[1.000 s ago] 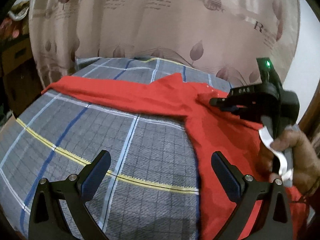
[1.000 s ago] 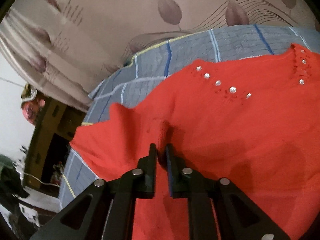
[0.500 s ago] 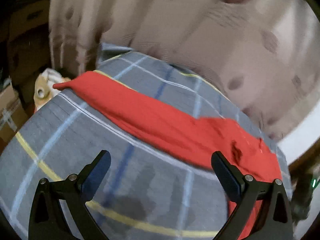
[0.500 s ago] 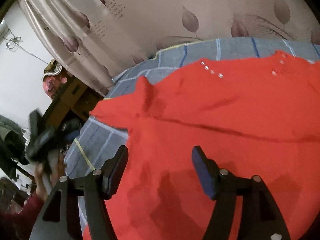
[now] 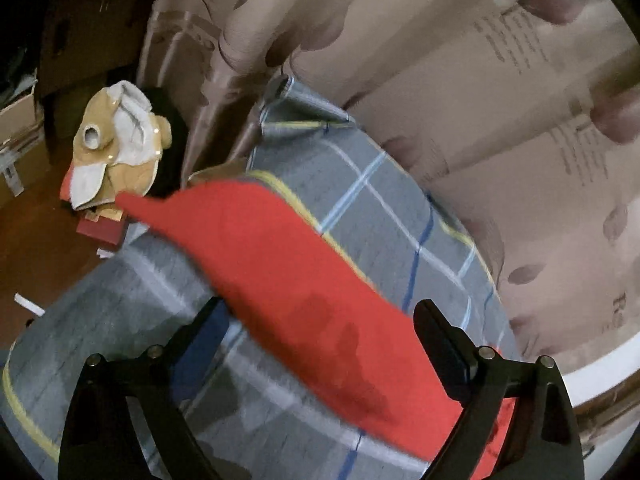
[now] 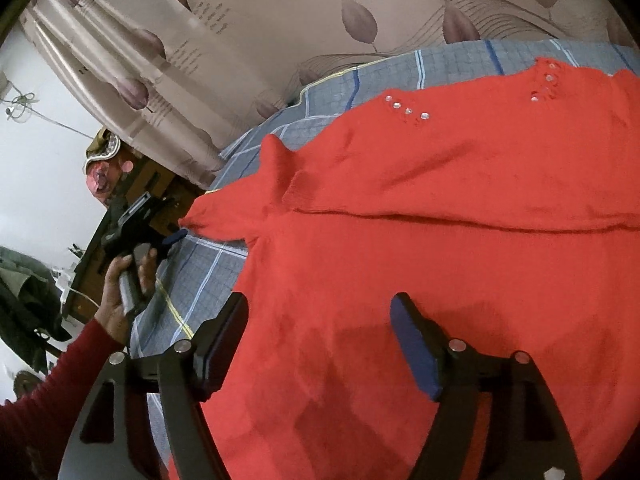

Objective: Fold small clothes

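A small red knitted sweater [image 6: 440,240] with shiny studs near the neck lies spread on the grey plaid bed cover [image 6: 200,276]. Its long sleeve [image 5: 288,276] stretches toward the bed's far left edge in the left wrist view. My left gripper [image 5: 320,336] is open, its jaws standing either side of the sleeve just above it; it also shows in the right wrist view [image 6: 160,236], near the sleeve's tip. My right gripper [image 6: 320,332] is open and empty above the sweater's body.
A leaf-patterned curtain [image 5: 440,80] hangs right behind the bed. Beyond the bed's left edge lie a tan and white bundle [image 5: 116,148], cardboard boxes and wooden furniture [image 6: 132,200] on a brown floor [image 5: 36,256].
My right gripper has opened, let go of the sweater fabric and pulled back. My left gripper has swung left along the sleeve toward its end.
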`<action>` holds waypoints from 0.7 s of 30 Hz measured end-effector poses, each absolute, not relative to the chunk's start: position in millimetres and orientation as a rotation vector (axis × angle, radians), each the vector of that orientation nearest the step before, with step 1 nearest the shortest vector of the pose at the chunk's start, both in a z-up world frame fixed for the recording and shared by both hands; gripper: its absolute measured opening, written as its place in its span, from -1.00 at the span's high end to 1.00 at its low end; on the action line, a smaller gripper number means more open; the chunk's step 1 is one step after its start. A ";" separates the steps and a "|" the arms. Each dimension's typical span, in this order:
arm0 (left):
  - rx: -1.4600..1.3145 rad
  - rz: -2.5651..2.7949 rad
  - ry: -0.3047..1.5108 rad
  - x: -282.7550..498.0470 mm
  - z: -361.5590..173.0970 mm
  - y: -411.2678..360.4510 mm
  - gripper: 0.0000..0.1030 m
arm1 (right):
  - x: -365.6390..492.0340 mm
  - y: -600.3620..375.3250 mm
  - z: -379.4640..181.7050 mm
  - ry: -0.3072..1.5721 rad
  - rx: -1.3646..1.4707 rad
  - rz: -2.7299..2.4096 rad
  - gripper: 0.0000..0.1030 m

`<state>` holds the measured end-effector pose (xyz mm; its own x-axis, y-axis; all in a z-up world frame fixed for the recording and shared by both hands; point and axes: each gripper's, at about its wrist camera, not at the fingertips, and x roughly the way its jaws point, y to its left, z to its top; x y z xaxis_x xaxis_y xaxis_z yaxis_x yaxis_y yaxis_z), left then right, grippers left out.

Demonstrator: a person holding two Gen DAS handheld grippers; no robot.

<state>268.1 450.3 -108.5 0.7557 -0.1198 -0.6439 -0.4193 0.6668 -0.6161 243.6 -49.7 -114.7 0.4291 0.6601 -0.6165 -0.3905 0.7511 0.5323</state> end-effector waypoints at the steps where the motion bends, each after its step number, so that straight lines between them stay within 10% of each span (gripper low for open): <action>1: -0.841 0.190 0.700 271.2 -109.8 451.5 -0.39 | 243.8 -50.5 -115.3 0.913 0.338 0.668 -0.41; 2: -0.841 0.197 0.706 274.0 -113.0 453.6 -0.02 | 244.1 -51.2 -115.7 0.913 0.344 0.666 -0.41; 3: -0.853 0.195 0.733 279.1 -118.5 457.7 0.92 | 244.2 -52.0 -115.9 0.911 0.350 0.666 -0.41; 21: -0.467 -0.476 0.540 298.3 86.4 129.6 0.90 | 226.2 -144.7 -88.3 0.824 0.474 0.510 -0.44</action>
